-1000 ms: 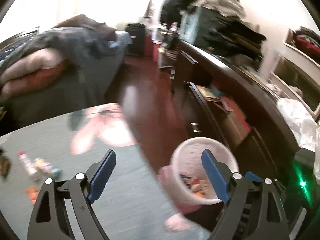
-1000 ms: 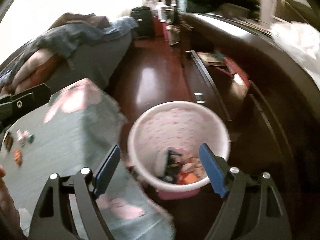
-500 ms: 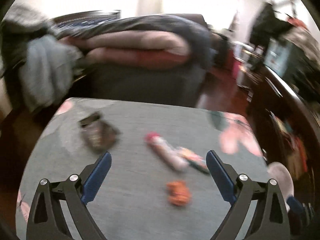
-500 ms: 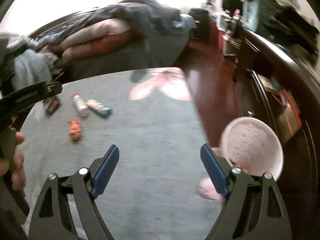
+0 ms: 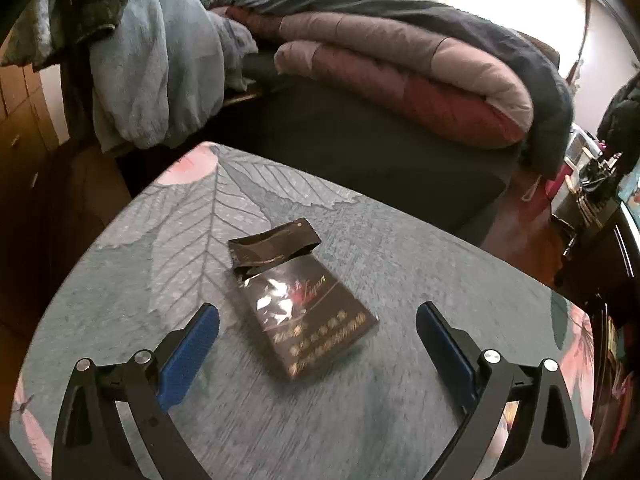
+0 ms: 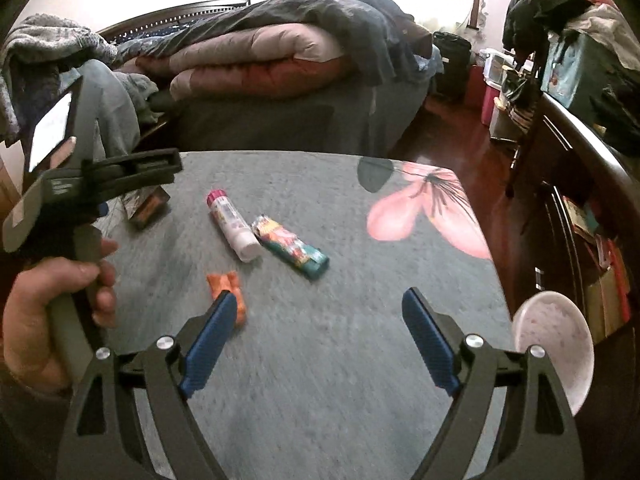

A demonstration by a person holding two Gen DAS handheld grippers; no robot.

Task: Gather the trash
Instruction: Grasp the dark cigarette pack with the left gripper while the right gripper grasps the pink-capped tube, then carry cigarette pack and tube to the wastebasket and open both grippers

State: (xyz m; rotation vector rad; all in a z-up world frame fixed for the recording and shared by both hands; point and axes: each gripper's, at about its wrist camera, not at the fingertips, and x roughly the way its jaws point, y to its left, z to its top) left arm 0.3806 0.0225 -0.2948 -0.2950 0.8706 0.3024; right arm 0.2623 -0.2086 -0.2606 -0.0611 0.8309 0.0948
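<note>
A dark brown foil packet with a torn flap lies on the grey leaf-print table. My left gripper is open just above it, fingers either side of its near end. In the right wrist view the packet is partly hidden behind the left gripper body. A white tube with a pink cap, a teal wrapper and an orange wrapper lie mid-table. My right gripper is open and empty, its left finger over the orange wrapper. The pink bin stands off the table's right edge.
A bed with folded quilts lies behind the table. A dark dresser with books runs along the right. Clothes hang at the left. A red-brown wood floor lies between bed and dresser.
Both grippers have swung left from the pink bin to the table. The left gripper has closed in on the dark packet; the right now faces the tube and wrappers.
</note>
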